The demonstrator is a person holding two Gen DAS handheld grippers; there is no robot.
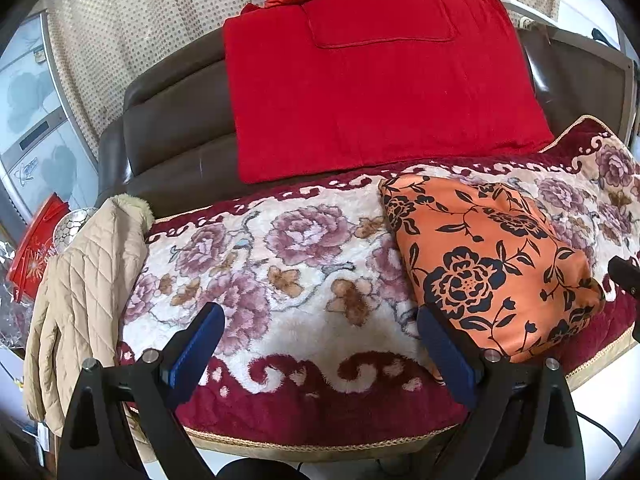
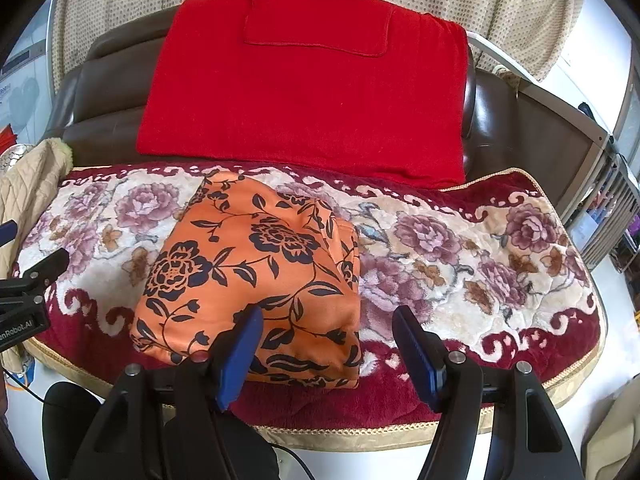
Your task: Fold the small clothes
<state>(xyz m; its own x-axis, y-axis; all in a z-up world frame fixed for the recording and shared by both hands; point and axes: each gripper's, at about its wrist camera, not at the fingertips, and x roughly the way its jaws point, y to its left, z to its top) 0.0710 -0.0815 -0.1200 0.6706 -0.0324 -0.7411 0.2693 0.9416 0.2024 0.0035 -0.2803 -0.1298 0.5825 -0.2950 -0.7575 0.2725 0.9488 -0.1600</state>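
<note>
A folded orange garment with a black flower print [image 1: 492, 264] lies on the floral plush seat cover [image 1: 280, 264]; it also shows in the right wrist view [image 2: 256, 272], on the cover [image 2: 460, 264]. My left gripper [image 1: 320, 320] is open and empty, over the cover to the left of the garment. My right gripper [image 2: 328, 324] is open and empty, at the garment's near right corner, not gripping it. The left gripper's tips show at the left edge of the right wrist view [image 2: 36, 272].
A red blanket [image 1: 380, 92] hangs over the brown leather backrest [image 1: 172, 136]. A beige quilted jacket [image 1: 80, 300] lies over the seat's left end. A dotted curtain [image 2: 520, 8] hangs behind. Shelving [image 2: 608, 208] stands at the right.
</note>
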